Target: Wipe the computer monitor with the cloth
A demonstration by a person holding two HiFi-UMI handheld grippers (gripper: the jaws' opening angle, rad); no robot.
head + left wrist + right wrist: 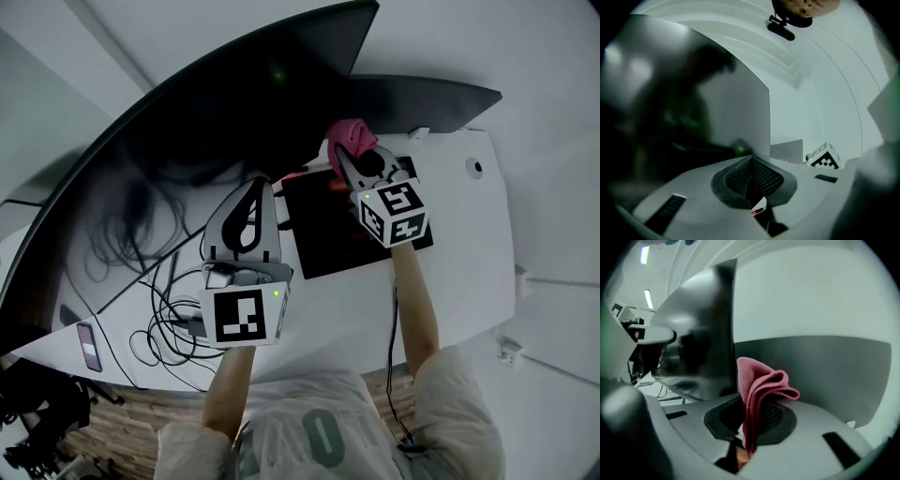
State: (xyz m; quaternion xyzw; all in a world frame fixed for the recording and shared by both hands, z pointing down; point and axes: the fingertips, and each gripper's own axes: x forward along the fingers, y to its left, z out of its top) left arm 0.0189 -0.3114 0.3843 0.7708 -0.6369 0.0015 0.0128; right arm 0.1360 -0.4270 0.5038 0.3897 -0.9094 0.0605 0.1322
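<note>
Curved monitor [187,122] dominates, dark screen sweeping from near left to far right along the white desk [469,244]. A grey panel [441,98] stands behind its right end. A black desk mat [323,239] lies in front of the screen, right of centre. My right gripper [349,161] is raised over the far edge of the mat, jaws clamped on the pink cloth [349,134]. A bunched fold stands proud of the tips, I judge so that fabric rather than plastic meets the glass. The right gripper view puts that fold just beside the monitor's right edge; I cannot tell whether it touches. The approach looks set to begin at that end, and wiping seems not yet started. My left gripper [253,192] hangs nearer and to the left, above the desk in front of the screen, jaws together on nothing, parked where it doesn't block the cloth. A tangle of cables [164,309] lies under it, worth avoiding if I lower that arm.
</note>
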